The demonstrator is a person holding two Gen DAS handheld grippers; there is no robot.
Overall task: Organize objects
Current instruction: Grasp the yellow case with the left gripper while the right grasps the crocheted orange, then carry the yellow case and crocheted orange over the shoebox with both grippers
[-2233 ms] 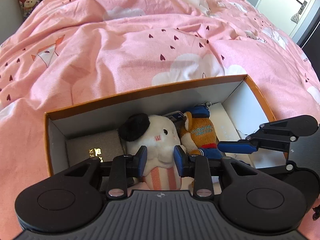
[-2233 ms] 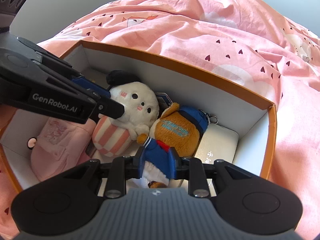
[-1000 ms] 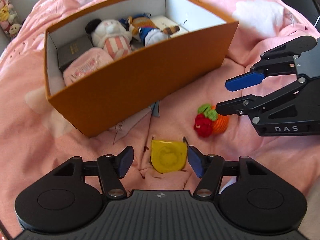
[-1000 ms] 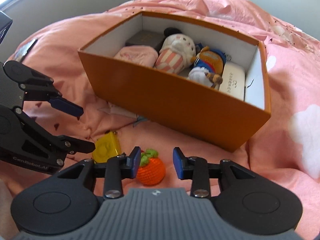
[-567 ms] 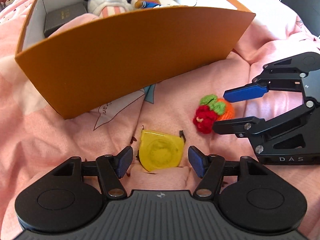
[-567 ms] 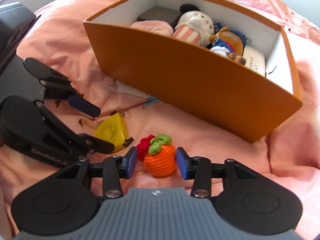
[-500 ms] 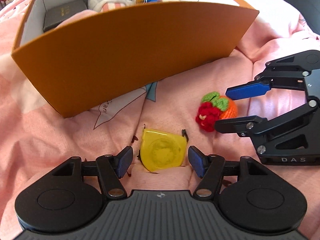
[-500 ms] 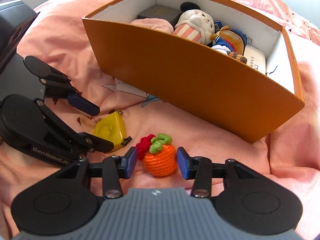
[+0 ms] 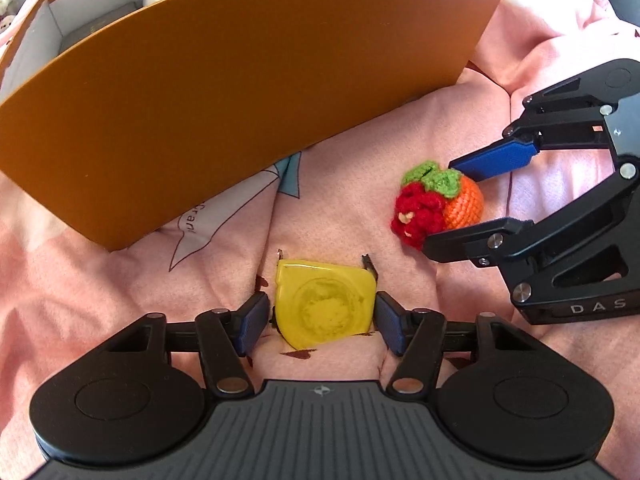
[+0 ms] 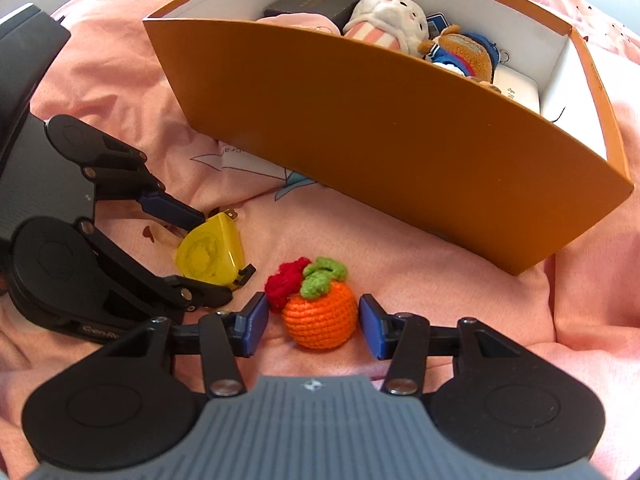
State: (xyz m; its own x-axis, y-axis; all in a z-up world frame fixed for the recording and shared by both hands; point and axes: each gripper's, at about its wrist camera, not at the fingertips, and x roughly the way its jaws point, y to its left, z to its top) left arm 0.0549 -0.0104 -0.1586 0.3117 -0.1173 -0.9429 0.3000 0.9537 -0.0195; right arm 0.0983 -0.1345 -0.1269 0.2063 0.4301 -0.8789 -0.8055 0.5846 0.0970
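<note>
One orange box (image 10: 400, 128) is sitting on the pink bedding (two plush toys inside). Left gripper (image 9: 318, 322) is closing around one yellow tape measure (image 9: 326, 308), not clamped. Right gripper (image 10: 314, 326) is opening, straddling one crocheted orange (image 10: 322, 314), pads clear.

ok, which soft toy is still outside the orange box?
The orange crocheted fruit toy, on the pink bedding; the white plush and brown plush are inside.

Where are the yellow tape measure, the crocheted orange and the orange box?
yellow tape measure (image 9: 326, 306), left wrist view, round centre face.
crocheted orange (image 10: 320, 314), right wrist view, orange body.
orange box (image 10: 380, 120), right wrist view, near outer wall.
</note>
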